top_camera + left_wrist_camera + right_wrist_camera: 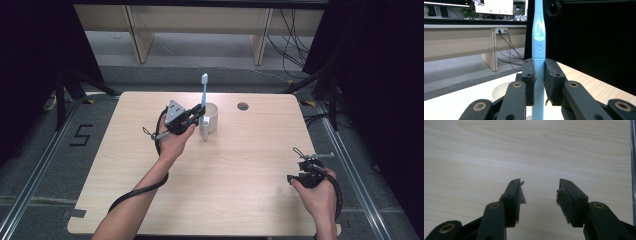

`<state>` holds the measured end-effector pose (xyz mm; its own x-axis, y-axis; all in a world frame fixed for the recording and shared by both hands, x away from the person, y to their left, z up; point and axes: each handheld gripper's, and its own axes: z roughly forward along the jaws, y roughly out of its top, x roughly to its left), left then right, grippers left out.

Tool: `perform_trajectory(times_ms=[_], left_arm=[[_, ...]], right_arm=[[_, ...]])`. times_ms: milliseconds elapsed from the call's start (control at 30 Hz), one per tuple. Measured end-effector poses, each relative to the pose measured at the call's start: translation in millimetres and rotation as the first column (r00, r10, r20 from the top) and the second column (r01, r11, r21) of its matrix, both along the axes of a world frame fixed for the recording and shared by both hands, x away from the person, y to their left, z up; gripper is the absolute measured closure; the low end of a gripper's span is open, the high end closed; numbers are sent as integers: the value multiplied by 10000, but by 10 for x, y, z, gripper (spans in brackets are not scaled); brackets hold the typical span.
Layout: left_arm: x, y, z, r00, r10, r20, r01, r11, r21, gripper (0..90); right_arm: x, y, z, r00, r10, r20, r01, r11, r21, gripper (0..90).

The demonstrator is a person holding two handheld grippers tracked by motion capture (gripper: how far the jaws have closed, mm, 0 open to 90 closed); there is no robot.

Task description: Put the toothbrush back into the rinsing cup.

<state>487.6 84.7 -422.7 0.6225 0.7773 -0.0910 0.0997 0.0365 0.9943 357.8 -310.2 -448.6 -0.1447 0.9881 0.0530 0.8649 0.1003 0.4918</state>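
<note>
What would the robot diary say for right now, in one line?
left claw: shut on toothbrush, upright beside cup | right claw: open, holding nothing, over table

The tabletop [240, 165] looks like pale wood laminate, smooth with a soft sheen. The toothbrush [538, 37] is glossy light-blue plastic, its lower grip finely ribbed. The cup [210, 118] at 12 o'clock looks smooth, off-white, glazed. The right claw [540, 192] is matt black, its pads frayed and rough.
</note>
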Motion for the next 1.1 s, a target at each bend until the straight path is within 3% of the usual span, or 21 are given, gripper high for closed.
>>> perform_trajectory(times_ms=[233, 400, 533, 567, 800, 833, 867, 933, 1000, 1067, 1100], left_arm=[[22, -24, 5, 10000, 12, 40, -12, 9999, -104, 786], [39, -47, 7, 10000, 1, 84, 1, 9998, -218, 786], [59, -60, -2, 10000, 14, 74, -12, 9997, -255, 785], [65, -64, -5, 10000, 5, 67, -4, 9997, -238, 785], [88, -107, -9, 10000, -11, 55, 12, 9996, -269, 785], [93, -110, -8, 10000, -13, 58, 15, 9996, -265, 785], [96, -115, -6, 10000, -7, 48, 8, 9996, -268, 785], [101, -121, -5, 10000, 16, 64, -14, 9997, -237, 785], [106, -131, -9, 10000, 40, 60, -38, 9997, -251, 785], [112, -135, -16, 10000, 64, 53, -63, 9997, -239, 785], [115, -139, -20, 10000, 80, 56, -79, 9997, -250, 785]], right_arm=[[3, -2, -4, 10000, 55, 3, -55, 10000, 51, 540], [-9, 28, 3, 9991, -393, -180, 396, 9991, 168, 540], [-7, 16, -2, 9997, -221, -124, 223, 9996, 174, 540], [5, -12, -9, 9999, 127, 10, -127, 9999, 29, 540], [3, -3, -7, 10000, 62, 2, -62, 9999, 86, 540], [4, -3, -8, 10000, 43, 13, -43, 10000, 82, 540], [-11, 29, 4, 9991, -387, -176, 390, 9991, 185, 540], [-1, 3, -9, 10000, -90, 8, 90, 10000, -18, 540], [-9, 27, 2, 9992, -367, -168, 369, 9992, 164, 540], [13, -18, -14, 9997, 241, 86, -240, 9997, -44, 540], [11, -17, -13, 9996, 263, 77, -262, 9996, -75, 540]])
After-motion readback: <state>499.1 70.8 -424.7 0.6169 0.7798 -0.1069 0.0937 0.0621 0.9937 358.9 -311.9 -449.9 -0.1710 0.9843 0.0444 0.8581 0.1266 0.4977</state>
